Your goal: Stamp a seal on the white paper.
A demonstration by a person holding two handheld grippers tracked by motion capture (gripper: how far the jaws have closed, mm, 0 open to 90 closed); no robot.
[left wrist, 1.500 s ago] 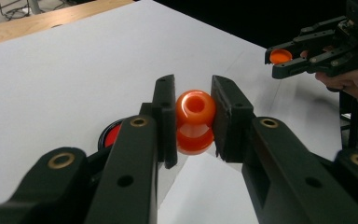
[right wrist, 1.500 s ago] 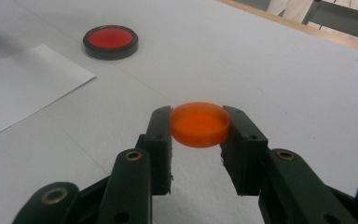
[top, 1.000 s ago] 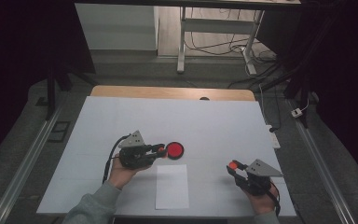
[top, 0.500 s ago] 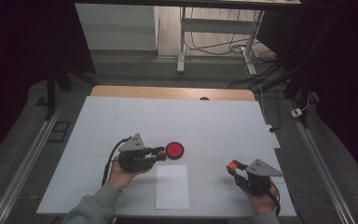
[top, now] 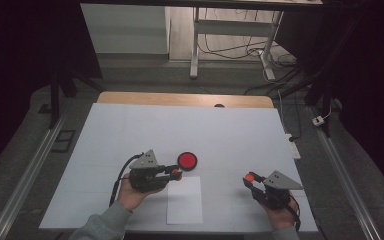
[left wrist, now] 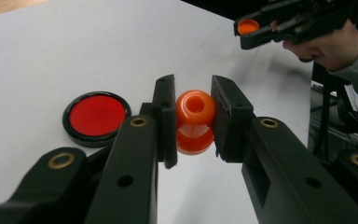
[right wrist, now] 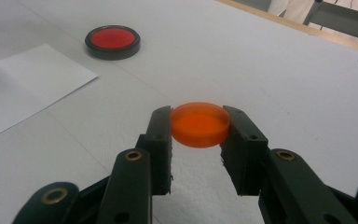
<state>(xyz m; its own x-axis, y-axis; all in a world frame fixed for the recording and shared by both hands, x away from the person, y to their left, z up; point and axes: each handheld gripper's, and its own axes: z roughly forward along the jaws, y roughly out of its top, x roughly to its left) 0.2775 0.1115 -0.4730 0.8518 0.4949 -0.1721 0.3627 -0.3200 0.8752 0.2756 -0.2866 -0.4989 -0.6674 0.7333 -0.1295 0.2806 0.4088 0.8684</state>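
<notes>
1. The landmark is the ink pad [top: 187,160], a round black dish with a red face, lying flat on the white table [top: 230,130].

2. The left gripper [top: 176,173] sits just on the person's side of the ink pad, jaws pointing toward the table's right. In the left gripper view its jaws are clamped on an orange stamp [left wrist: 195,121], a waisted spool-shaped piece with a hole in the end facing the camera.

3. The stamp's long axis runs roughly along the jaws, so it lies about level rather than upright. Which end carries the printing face I cannot tell.

4. The right gripper [top: 250,178] is well to the right of the ink pad, also on the person's side. Its jaws are pinched on a shallow orange cap [right wrist: 199,123], held flat with its round face up.

5. A white sheet of paper [top: 185,200] lies just on the person's side of the ink pad, between the two grippers and nearer the left one.

6. The left hand [top: 132,194] is much the nearer to the ink pad. Judging by this layout, the cap is off and inking comes next; that would call for tipping the stamp upright and carrying it slightly away from the person, over the red face.
</notes>
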